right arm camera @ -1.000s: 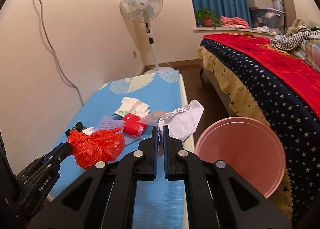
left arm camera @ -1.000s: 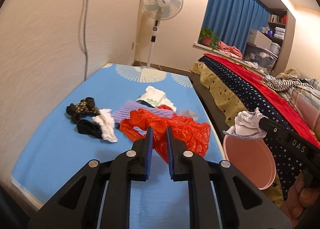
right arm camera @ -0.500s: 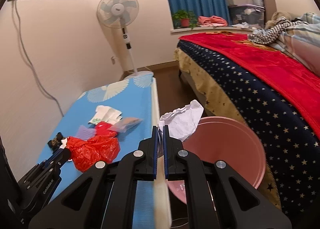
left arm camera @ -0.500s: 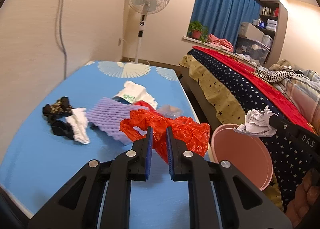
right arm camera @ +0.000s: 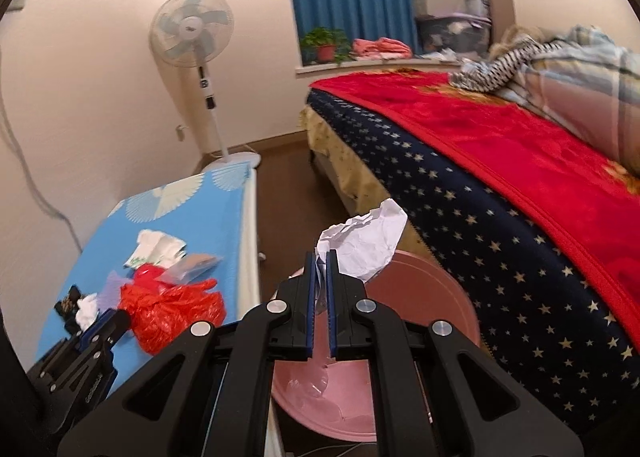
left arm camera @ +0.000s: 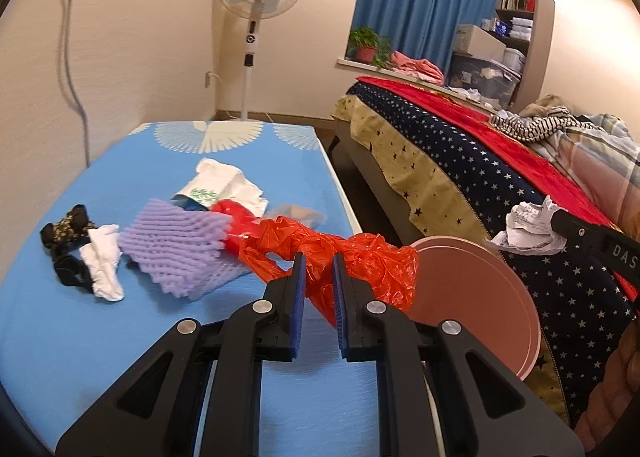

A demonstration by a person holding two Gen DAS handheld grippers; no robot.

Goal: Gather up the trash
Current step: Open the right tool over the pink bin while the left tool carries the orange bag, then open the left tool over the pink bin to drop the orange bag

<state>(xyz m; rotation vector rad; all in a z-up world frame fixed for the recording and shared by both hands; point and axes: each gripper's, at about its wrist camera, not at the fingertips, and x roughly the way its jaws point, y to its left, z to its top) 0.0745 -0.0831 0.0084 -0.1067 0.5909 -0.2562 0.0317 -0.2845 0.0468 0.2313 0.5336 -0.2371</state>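
Blue surface [left arm camera: 80,337], left: black-and-white cloth [left arm camera: 86,257], purple foam net [left arm camera: 176,245]; near bare; left gripper [left arm camera: 319,277] pinching red plastic bag [left arm camera: 360,261] at right edge; pink bin [right arm camera: 420,305] in the aisle; right gripper [right arm camera: 320,277] clamping crumpled paper [right arm camera: 366,241] above it; bed [right arm camera: 500,185] right.

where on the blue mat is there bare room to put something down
The blue mat is bare along its near edge, in front of the black socks and purple foam net, and at the far end by the fan print. The middle is crowded, around the white packet and red bag.
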